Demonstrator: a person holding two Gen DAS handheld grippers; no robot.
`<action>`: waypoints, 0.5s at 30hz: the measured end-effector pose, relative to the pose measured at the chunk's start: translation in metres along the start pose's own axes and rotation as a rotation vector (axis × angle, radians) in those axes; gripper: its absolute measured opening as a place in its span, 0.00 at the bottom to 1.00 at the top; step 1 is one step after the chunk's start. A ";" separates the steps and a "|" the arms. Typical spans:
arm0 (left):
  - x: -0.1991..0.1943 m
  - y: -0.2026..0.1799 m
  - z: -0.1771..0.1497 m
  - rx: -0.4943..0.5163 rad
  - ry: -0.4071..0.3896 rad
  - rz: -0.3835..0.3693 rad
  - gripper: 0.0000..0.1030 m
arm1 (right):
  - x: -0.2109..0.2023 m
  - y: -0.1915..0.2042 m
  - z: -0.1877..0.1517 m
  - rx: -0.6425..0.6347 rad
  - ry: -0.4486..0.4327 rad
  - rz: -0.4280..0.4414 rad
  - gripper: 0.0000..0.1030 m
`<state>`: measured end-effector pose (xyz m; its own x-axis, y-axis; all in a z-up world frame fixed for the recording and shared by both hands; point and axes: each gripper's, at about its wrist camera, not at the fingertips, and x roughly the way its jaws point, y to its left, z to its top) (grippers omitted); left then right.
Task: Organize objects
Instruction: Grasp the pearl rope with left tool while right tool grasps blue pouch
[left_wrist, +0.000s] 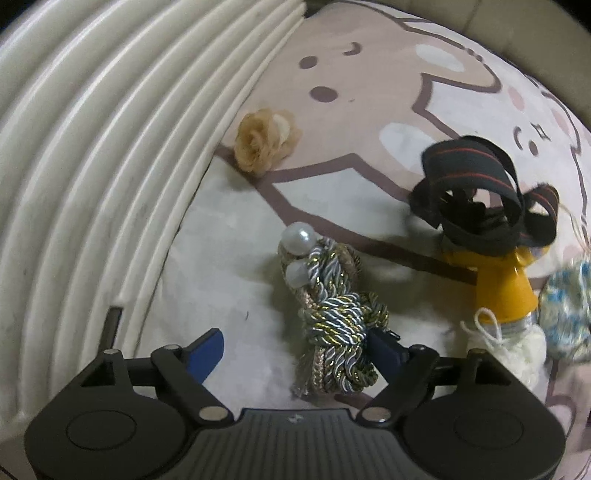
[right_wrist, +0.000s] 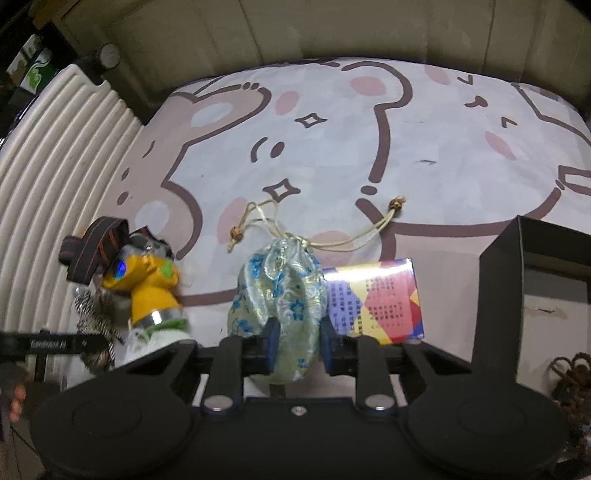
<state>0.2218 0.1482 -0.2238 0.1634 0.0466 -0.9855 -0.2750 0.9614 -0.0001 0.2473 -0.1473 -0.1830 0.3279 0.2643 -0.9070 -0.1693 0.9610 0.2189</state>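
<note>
At the lower centre of its frame, the right hand-held gripper (right_wrist: 295, 341) grips the brocade drawstring pouch (right_wrist: 277, 295) beside the patterned box (right_wrist: 376, 299), while the left hand-held gripper (left_wrist: 299, 350) stands open around the braided cord bundle (left_wrist: 332, 317) lying on the cartoon-print mat (left_wrist: 369, 92).

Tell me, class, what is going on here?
A person is tidying small things on a cartoon-print mat with two handheld grippers. The right gripper is shut on a blue-flowered drawstring pouch. The left gripper hangs open over a knotted cord with pearls, not gripping it.
</note>
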 end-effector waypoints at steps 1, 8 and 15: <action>0.001 0.000 0.000 -0.009 0.005 0.000 0.82 | -0.003 0.000 -0.002 -0.005 0.002 0.009 0.08; 0.005 -0.010 0.003 -0.003 0.038 -0.058 0.47 | -0.011 -0.005 -0.008 -0.029 0.008 0.030 0.08; -0.003 -0.018 0.006 0.059 0.005 -0.047 0.32 | -0.018 -0.015 -0.005 0.041 -0.034 0.056 0.07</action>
<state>0.2320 0.1320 -0.2197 0.1702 -0.0004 -0.9854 -0.2105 0.9769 -0.0367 0.2396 -0.1666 -0.1716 0.3509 0.3195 -0.8802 -0.1504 0.9470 0.2838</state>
